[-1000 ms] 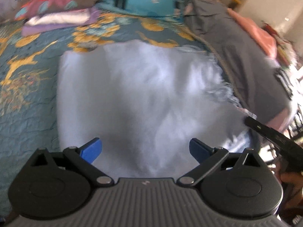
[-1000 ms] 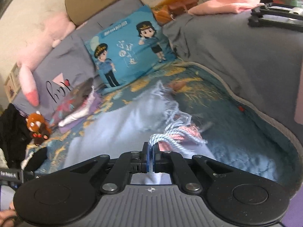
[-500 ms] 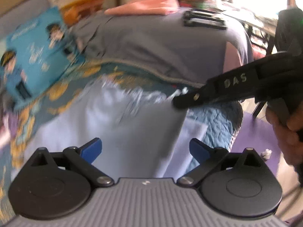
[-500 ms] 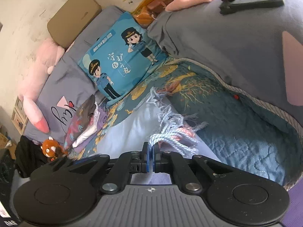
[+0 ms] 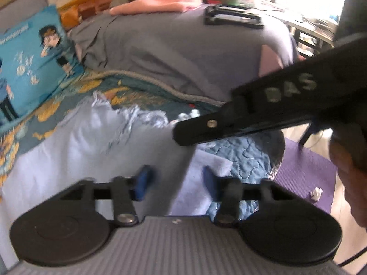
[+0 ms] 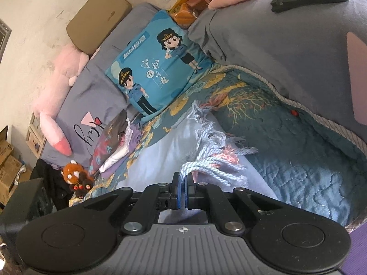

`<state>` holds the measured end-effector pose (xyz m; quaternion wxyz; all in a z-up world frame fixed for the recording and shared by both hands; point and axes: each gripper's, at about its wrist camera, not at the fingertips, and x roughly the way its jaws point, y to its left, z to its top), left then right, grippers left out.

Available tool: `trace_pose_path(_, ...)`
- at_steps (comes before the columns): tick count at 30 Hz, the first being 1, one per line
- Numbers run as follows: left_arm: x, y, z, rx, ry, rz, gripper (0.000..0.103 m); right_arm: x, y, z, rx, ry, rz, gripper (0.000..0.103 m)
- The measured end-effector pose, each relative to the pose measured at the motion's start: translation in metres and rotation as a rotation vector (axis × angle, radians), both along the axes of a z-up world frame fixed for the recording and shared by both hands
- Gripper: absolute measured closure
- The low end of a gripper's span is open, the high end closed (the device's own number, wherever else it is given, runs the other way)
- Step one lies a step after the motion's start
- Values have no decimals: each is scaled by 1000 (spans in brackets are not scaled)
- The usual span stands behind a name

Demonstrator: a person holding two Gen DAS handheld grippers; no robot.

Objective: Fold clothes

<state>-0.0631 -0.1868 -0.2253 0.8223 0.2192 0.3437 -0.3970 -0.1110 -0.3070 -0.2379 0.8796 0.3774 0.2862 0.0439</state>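
A pale blue fringed cloth (image 5: pixel 75 151) lies spread on the patterned teal bedspread (image 6: pixel 286 142); it also shows in the right wrist view (image 6: pixel 165 158). My right gripper (image 6: pixel 182 191) is shut on the cloth's near fringed edge, with blue and pink tassels (image 6: pixel 213 160) bunched just past the pads. In the left wrist view the right gripper's black arm (image 5: pixel 263 110) crosses above the cloth. My left gripper (image 5: pixel 175 182) is open, its blue pads on either side of a raised fold of the cloth near the bed's corner.
A blue cartoon pillow (image 6: pixel 158 66) and a grey duvet (image 5: pixel 183 52) lie beyond the cloth. A pile of folded clothes (image 6: pixel 114 146), a small red plush (image 6: pixel 74 176) and a pink plush (image 6: pixel 57 87) are at the left. A purple mat (image 5: pixel 305 178) covers the floor.
The left gripper swung from over the cloth's middle to its right corner, and its pads have moved closer together. The right gripper stays shut on the fringe and has lifted it slightly.
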Motion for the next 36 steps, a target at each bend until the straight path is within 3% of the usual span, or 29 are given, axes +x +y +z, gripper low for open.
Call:
trace_pose_path(3, 6, 2, 1, -18, 7, 42, 91, -1, 1, -2, 2, 9, 13, 98)
trace_pose_path(8, 10, 12, 14, -89, 12, 84, 97, -6, -12, -7, 48, 32, 11, 90)
trace_pose_path(15, 18, 29, 31, -186, 61, 137, 97, -3, -50, -20, 247, 56, 6, 52)
trace_pose_path(16, 16, 31, 34, -196, 59, 136, 97, 5, -55, -20, 283, 67, 24, 44)
trace_pose_path(19, 15, 39, 45, -257, 63, 151, 97, 26, -64, -19, 400, 134, 84, 32)
trace_pose_path(20, 16, 42, 49, -273, 65, 159, 97, 31, -67, -19, 424, 144, 99, 30)
trace_pose_path(22, 19, 49, 56, -296, 66, 172, 97, 39, -73, -15, 430, 114, 92, 16)
trace_pose_path(24, 20, 54, 61, -311, 62, 175, 97, 53, -79, -11, 409, 102, 69, 14)
trace_pose_path(29, 14, 64, 71, -340, 55, 173, 97, 126, -76, -15, 278, 208, 193, 13)
trace_pose_path(36, 7, 76, 82, -392, 65, 161, 96, 222, -60, -59, 484, 345, 323, 13)
